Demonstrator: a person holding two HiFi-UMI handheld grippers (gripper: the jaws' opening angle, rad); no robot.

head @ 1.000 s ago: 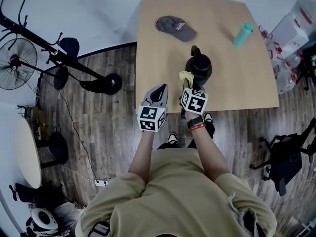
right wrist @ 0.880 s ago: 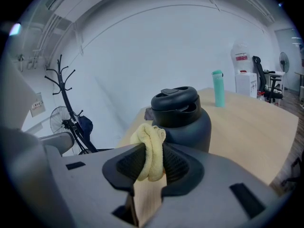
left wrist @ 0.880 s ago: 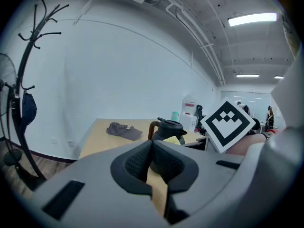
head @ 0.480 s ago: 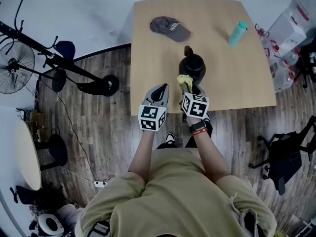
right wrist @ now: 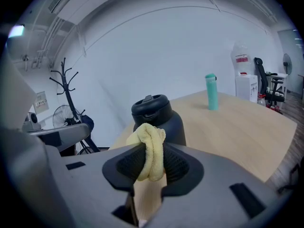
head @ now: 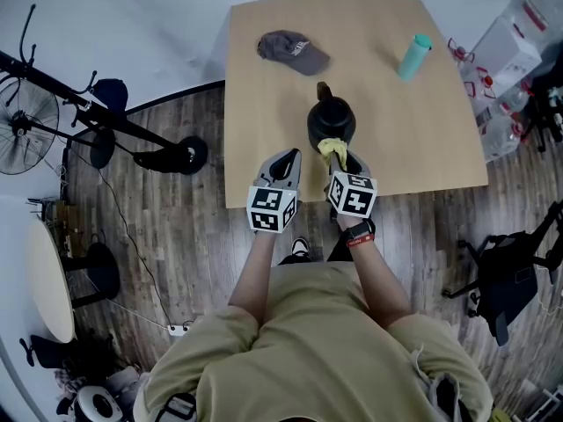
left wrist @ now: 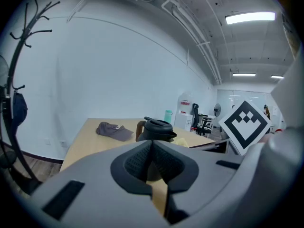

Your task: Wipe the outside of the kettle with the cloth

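A black kettle [head: 331, 119] with a brown handle stands on the wooden table [head: 264, 104], near its front edge. My right gripper [head: 338, 156] is shut on a bunched yellow cloth [head: 332, 149], held just in front of the kettle's near side. In the right gripper view the cloth [right wrist: 150, 149] sits between the jaws with the kettle [right wrist: 157, 116] right behind it. My left gripper [head: 282, 163] is shut with nothing in it, at the table's front edge left of the kettle. The kettle [left wrist: 155, 129] shows ahead in the left gripper view.
A grey cap [head: 292, 51] lies at the table's far left and a teal bottle [head: 411, 56] at the far right. A coat stand [head: 97, 117] and a fan [head: 25, 139] stand left of the table. Boxes and bottles [head: 515, 69] crowd the floor on the right.
My right gripper with the cloth has moved a little right along the kettle's near side. The left gripper has stayed put while the view shifted.
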